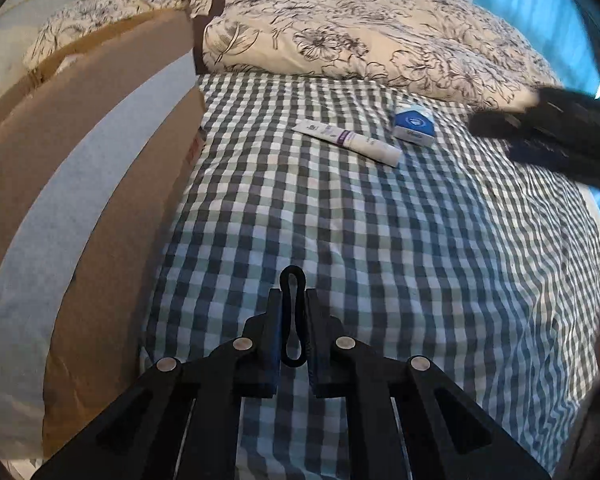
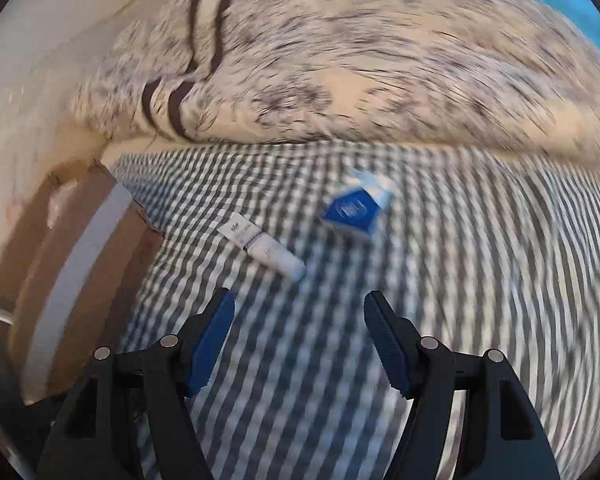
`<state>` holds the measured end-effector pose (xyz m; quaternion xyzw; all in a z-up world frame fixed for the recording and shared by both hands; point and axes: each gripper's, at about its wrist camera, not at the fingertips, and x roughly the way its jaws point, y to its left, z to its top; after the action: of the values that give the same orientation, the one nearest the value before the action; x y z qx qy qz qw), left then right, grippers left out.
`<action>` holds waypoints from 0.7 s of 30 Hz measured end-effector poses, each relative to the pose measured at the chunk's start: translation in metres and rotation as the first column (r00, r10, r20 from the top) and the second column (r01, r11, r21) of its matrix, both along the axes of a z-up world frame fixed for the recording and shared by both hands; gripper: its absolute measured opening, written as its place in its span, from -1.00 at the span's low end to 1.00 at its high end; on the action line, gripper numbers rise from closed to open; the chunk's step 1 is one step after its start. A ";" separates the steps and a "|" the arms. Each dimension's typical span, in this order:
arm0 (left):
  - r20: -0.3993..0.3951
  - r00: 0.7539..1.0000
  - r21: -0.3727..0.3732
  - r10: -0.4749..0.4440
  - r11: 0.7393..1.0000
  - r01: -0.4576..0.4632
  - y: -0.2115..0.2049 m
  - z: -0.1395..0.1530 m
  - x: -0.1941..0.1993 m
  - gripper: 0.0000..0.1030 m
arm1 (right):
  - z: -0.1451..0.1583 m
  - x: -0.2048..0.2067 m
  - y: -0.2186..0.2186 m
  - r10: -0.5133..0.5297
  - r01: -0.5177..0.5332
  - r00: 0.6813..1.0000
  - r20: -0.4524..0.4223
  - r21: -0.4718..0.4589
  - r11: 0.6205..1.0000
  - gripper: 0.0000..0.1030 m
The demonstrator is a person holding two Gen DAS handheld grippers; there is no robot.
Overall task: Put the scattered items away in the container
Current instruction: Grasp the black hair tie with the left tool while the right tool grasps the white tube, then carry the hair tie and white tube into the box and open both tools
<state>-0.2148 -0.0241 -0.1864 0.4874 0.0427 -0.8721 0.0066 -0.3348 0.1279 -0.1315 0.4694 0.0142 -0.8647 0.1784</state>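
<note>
**Right hand nearer the tube; left already loaded**

Left wrist view: our left hand-held gripper is clamped on a thin black loop, prob. a hair tie or similar – can't tell exactly. It hovers over the checked bed sheet, w/ the cardboard box just to its left, taped flap toward us. Far ahead & slightly right lie a white tube and a blue-white carton, near each other but apart, both short of the floral pillow. The right hand-held gripper shows as a dark blur at the right edge, close to the carton.

Right wrist view (blurry): right hand-held gripper stands wide open, nothing between the fingers. The tube lies just ahead, a bit left of centre; long axis runs far-left to near-right, cap end nearest us. Carton sits farther, right of it. Box at left.

We judge the right hand is the nearer one for the tube; jaws would need to cross that diagonal axis.
</note>
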 end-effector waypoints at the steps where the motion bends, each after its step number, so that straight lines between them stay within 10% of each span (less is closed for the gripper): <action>1: 0.000 1.000 0.005 0.001 1.000 -0.001 -0.001 -0.001 -0.002 -0.80 | -0.004 -0.009 -0.009 0.027 -0.027 1.000 0.007 0.025 0.999 0.30; 12: 0.025 1.000 0.036 0.007 0.999 -0.008 -0.009 -0.016 -0.010 -0.80 | -0.074 -0.068 -0.076 0.072 -0.096 0.992 0.108 0.235 0.967 -0.09; 15: 0.036 0.999 0.035 0.010 0.999 -0.012 -0.012 -0.018 -0.010 -0.80 | -0.073 -0.067 -0.075 0.043 -0.067 0.994 0.104 0.237 0.969 -0.53; 21: 0.025 1.000 0.037 0.016 0.999 -0.017 -0.012 -0.009 -0.004 -0.80 | -0.050 -0.036 -0.039 0.011 -0.025 0.990 0.138 0.099 0.995 -0.53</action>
<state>-0.2191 -0.0359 -0.1949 0.4980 0.0627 -0.8649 0.0055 -0.3708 0.0892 -0.1817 0.5361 0.0498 -0.8268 0.1629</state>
